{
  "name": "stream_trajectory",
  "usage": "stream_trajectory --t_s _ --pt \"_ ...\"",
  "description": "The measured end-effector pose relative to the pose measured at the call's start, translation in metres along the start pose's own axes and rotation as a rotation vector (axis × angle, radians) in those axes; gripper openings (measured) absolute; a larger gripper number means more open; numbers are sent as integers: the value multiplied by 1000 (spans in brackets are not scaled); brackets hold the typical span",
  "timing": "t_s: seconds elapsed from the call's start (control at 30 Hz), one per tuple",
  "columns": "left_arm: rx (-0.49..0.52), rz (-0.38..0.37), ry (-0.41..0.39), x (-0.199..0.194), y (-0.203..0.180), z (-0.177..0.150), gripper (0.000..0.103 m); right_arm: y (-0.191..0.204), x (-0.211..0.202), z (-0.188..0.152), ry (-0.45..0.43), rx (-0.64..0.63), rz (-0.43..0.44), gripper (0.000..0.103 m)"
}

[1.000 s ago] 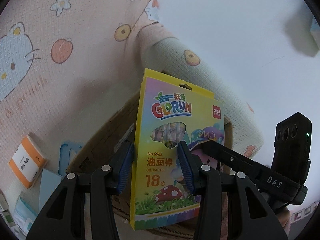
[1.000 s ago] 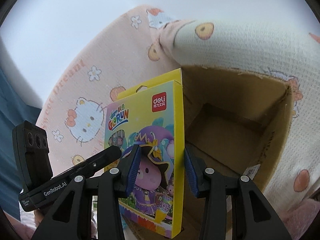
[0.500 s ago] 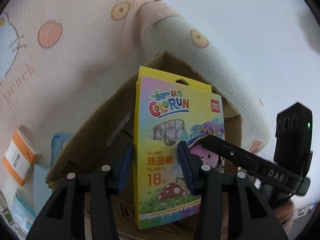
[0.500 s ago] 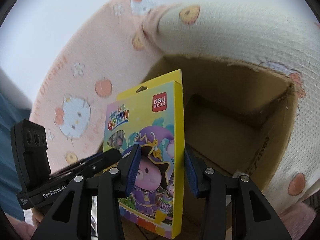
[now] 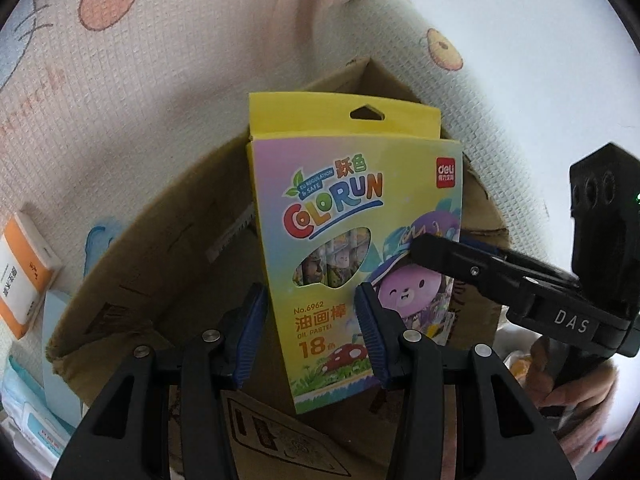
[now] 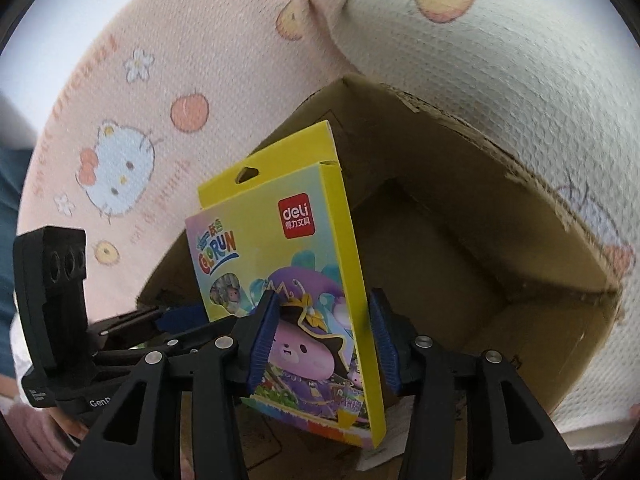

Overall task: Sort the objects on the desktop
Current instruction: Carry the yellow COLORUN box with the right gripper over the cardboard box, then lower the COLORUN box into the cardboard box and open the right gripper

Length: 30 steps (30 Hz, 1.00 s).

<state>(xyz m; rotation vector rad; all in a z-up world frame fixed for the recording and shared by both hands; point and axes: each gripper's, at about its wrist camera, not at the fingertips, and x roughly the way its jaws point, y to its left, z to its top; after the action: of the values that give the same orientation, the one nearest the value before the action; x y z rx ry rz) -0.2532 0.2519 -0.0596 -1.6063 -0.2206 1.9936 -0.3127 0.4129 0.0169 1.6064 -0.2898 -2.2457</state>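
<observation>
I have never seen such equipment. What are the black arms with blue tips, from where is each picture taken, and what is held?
There is no robot here. A person holds a hand tool with two clamping fingers in each hand. Each tool carries a wide-angle camera that looks along its fingers. So one picture comes from the left gripper and the other from the right gripper. Each picture also shows the other tool at its side.

Both tools reach a yellow oil pastel box, which stands upright over an open brown carton. The left gripper grips it. The right gripper's jaws are opening, with the oil pastel box between them.

Underneath lies a printed cloth. An orange-and-white packet lies on it, to the left of the carton.
</observation>
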Motion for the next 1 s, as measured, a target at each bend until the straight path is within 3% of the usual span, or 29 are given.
stream_trajectory --t_s 0.27,0.4,0.47,0.6,0.87,0.97,1.0 --pt "62 58 28 14 -20 -2 50 2 4 18 27 -71 -73 46" --pt "59 -24 117 30 -30 -7 50 3 11 31 35 -94 -156 46" --pt "87 -6 95 28 -38 -11 50 0 12 34 35 -72 -134 46" --pt "190 97 26 15 -50 -13 50 4 4 31 15 -91 -217 46" --pt "211 64 -33 -16 -48 -9 50 23 -5 19 -13 -57 -209 46" --pt "194 -4 -1 -23 -41 -8 50 32 -5 12 -38 -16 -152 44" --pt "192 -28 16 -24 -37 -8 50 35 -5 9 -52 0 -140 39"
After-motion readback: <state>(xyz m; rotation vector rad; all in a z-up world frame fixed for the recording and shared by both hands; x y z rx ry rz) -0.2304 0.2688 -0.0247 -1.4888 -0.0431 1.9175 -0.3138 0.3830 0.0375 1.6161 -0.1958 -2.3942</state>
